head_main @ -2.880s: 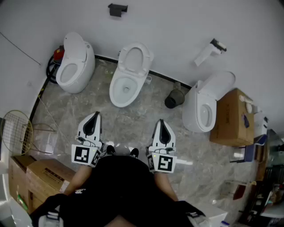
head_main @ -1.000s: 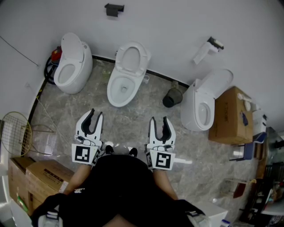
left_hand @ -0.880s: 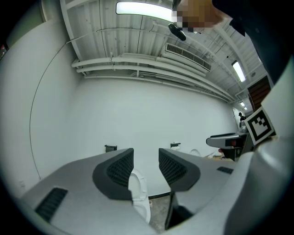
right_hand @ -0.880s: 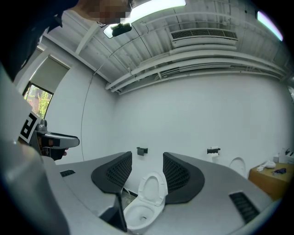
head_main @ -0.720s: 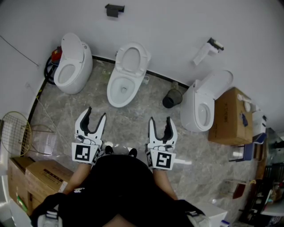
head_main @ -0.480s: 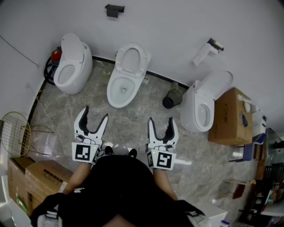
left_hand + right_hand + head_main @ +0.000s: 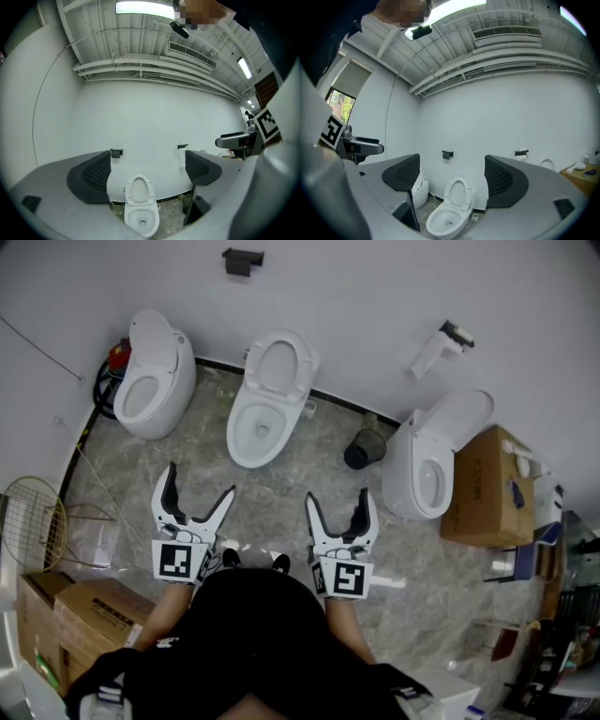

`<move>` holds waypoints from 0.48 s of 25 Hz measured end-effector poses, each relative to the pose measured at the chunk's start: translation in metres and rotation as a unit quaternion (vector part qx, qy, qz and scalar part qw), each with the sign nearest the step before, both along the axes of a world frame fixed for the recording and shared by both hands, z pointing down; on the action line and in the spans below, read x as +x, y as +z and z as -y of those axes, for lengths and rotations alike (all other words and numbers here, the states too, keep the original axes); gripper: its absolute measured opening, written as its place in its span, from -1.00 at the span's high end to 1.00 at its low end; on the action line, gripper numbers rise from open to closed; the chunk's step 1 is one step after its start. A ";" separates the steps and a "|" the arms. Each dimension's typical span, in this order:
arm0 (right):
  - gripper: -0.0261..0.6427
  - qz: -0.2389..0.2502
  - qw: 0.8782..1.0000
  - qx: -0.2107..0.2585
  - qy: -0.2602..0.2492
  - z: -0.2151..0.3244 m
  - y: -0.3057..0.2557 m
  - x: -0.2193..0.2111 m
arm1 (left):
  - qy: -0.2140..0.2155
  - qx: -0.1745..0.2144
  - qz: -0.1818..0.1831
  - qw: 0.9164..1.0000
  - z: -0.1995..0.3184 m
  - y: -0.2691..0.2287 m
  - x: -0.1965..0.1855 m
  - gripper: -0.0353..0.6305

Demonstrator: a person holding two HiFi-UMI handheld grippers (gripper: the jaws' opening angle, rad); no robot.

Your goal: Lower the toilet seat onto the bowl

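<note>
The middle toilet has its white seat (image 7: 279, 362) standing upright against the wall above the open bowl (image 7: 261, 427). Both grippers hover over the floor in front of it, well apart from it. My left gripper (image 7: 199, 482) is open, its jaws have just been opening, and nothing is between them. My right gripper (image 7: 340, 498) is also open and empty after the same opening. In the left gripper view the raised seat (image 7: 139, 191) shows far off between the left gripper's (image 7: 147, 169) pads. In the right gripper view the seat (image 7: 457, 194) and bowl (image 7: 446, 221) show between the right gripper's (image 7: 452, 177) pads.
A second toilet (image 7: 155, 381) stands to the left and a third (image 7: 429, 465) to the right beside a cardboard box (image 7: 492, 488). A dark bin (image 7: 364, 448) sits by the wall. More boxes (image 7: 75, 615) and a wire rack (image 7: 33, 517) lie at lower left.
Both grippers' jaws have spread from nearly shut to wide open. The hands have stayed almost where they were.
</note>
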State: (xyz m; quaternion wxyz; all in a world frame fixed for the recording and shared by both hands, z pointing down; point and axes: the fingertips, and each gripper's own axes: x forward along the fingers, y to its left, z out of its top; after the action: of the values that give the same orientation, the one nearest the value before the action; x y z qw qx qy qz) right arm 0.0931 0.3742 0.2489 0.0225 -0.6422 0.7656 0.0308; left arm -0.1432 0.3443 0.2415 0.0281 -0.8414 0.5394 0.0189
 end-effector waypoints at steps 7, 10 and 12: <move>-0.35 -0.004 1.000 -0.001 0.009 0.000 -0.001 -0.006 | 0.004 -0.003 0.002 1.000 0.001 0.001 -0.011 -0.57; -0.35 -0.004 1.000 -0.002 0.013 -0.001 -0.003 -0.011 | 0.007 -0.006 0.002 1.000 0.000 0.003 -0.018 -0.57; -0.35 -0.005 1.000 0.000 0.015 -0.002 -0.005 -0.017 | 0.010 -0.008 0.002 1.000 0.000 0.005 -0.025 -0.57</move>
State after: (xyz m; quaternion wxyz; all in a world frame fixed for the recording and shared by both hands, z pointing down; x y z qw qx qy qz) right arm 0.0761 0.3765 0.2442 0.0183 -0.6538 0.7557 0.0346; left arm -0.1678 0.3447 0.2461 0.0221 -0.8468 0.5312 0.0125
